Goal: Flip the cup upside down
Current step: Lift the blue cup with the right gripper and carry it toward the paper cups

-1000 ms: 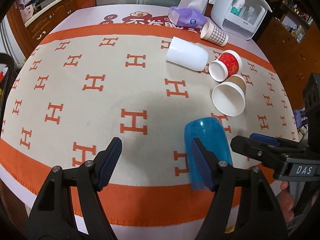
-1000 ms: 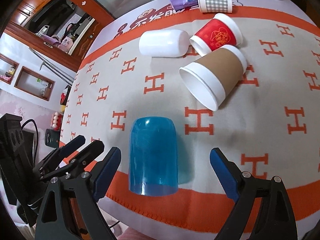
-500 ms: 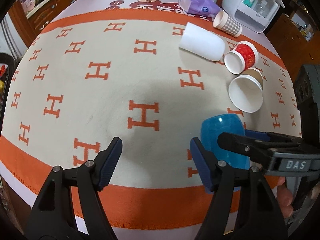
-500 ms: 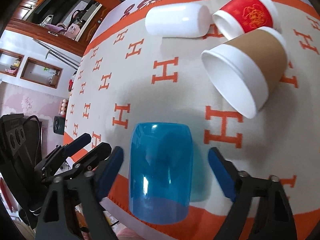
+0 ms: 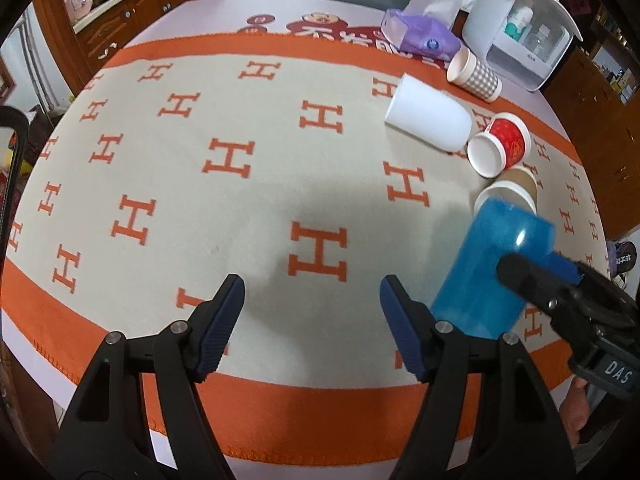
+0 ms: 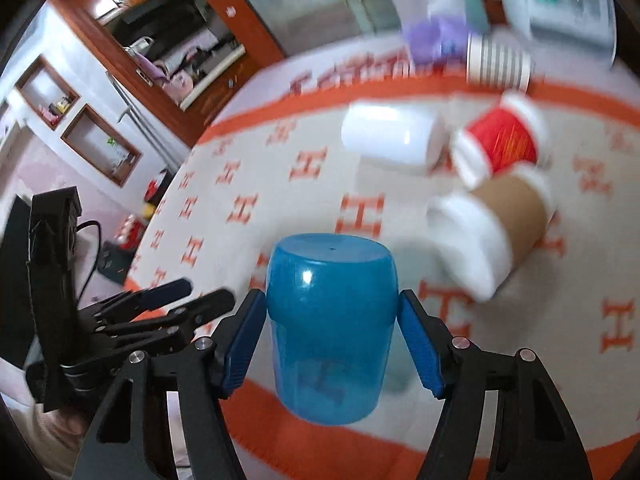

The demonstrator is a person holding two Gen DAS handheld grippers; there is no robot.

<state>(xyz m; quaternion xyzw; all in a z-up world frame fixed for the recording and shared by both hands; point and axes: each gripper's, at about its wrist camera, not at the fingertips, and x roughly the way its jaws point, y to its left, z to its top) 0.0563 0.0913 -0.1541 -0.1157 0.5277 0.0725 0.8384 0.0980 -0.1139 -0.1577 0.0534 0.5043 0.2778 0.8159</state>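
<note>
The translucent blue cup (image 6: 332, 328) is held between the pads of my right gripper (image 6: 334, 340), lifted off the cloth and tilted, its closed base pointing away from the camera. In the left wrist view the blue cup (image 5: 496, 272) hangs at the right, gripped by the right gripper (image 5: 560, 292). My left gripper (image 5: 312, 320) is open and empty, low over the cloth near the table's front edge, left of the cup.
Lying on the orange-and-beige cloth (image 5: 224, 184) at the far right: a white cup (image 5: 428, 118), a red paper cup (image 5: 500, 148), a brown-sleeved paper cup (image 6: 492, 224) and a checked paper cup (image 5: 474, 76). A purple tissue pack (image 5: 420, 38) and white box (image 5: 520, 24) stand behind.
My right gripper has closed on the blue cup and lifted it off the cloth, tilting it. The left gripper stays open, with its view shifted slightly.
</note>
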